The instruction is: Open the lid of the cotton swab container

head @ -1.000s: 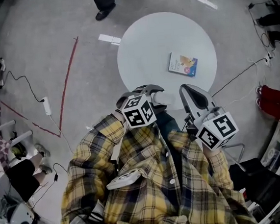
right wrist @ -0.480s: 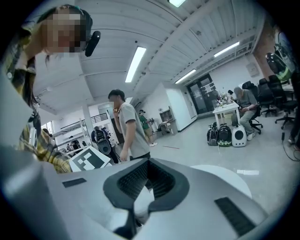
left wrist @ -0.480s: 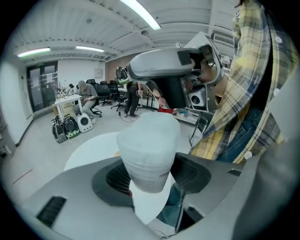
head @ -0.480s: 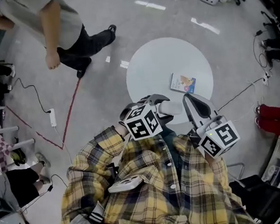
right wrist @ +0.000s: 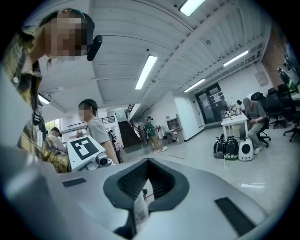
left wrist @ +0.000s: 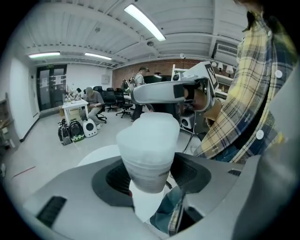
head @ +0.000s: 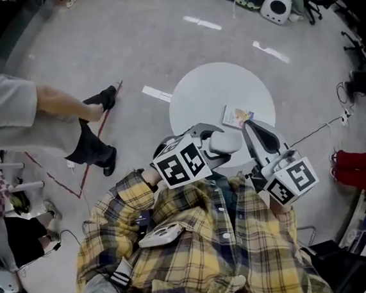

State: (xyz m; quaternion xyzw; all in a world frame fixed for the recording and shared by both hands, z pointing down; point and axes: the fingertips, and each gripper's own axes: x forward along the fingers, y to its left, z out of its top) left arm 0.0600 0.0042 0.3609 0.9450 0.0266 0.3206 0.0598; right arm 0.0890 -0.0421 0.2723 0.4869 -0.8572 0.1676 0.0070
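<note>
A grey floor [head: 130, 64] fills most of the head view. One round white table [head: 204, 99] stands at centre, above the wearer's yellow plaid shirt [head: 199, 250]. One passer-by [head: 32, 115] in grey crosses the left edge.

Only the gripper views show the room at eye level. The left gripper view has ceiling strip lights [left wrist: 144, 21] and office chairs [left wrist: 108, 97] at centre left. The right gripper view has a staircase [right wrist: 127, 132] and several standing people.

There are two grippers, each with one marker cube. The left gripper [head: 218, 142] sits at centre frame over the table's lower edge, its jaws closed on the one translucent white container [head: 225, 142]. In its own view the container [left wrist: 147, 140] stands upright between the pads, lid on. The right gripper [head: 259, 135] is just beside it, and its own view shows its jaws together, with only a thin printed slip [right wrist: 139, 210] in the slit.

One small booklet [head: 238, 115] lies flat on the table, above and between the two grippers.
</note>
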